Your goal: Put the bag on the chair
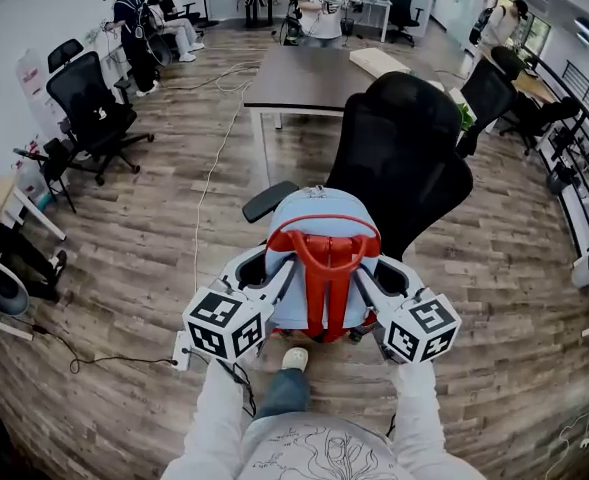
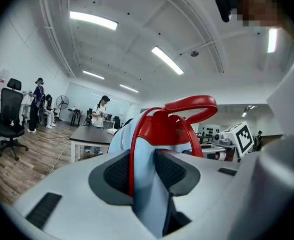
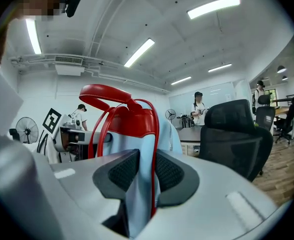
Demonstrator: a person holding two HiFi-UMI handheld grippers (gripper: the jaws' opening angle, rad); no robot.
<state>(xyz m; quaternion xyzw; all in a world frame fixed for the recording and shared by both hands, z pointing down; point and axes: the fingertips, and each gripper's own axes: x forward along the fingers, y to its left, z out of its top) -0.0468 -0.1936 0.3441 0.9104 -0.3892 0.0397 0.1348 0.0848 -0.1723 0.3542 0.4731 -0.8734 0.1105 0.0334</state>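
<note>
A light blue backpack (image 1: 317,236) with red straps and a red top handle hangs between my two grippers, just in front of a black office chair (image 1: 406,148). The bag hides the chair's seat, so I cannot tell if it rests there. My left gripper (image 1: 277,280) grips the bag's left side and is shut on blue fabric and a red strap (image 2: 133,154). My right gripper (image 1: 367,284) is shut on the bag's right side in the same way. In each gripper view, the left gripper (image 2: 144,171) and the right gripper (image 3: 144,173), the backpack (image 2: 161,134) (image 3: 137,129) rises above the jaws.
A dark table (image 1: 304,76) stands behind the chair, with a chair armrest (image 1: 270,200) sticking out at the bag's left. More black office chairs (image 1: 92,108) and people line the room's edges. A cable (image 1: 209,168) runs across the wood floor. The person's shoe (image 1: 294,359) is below the bag.
</note>
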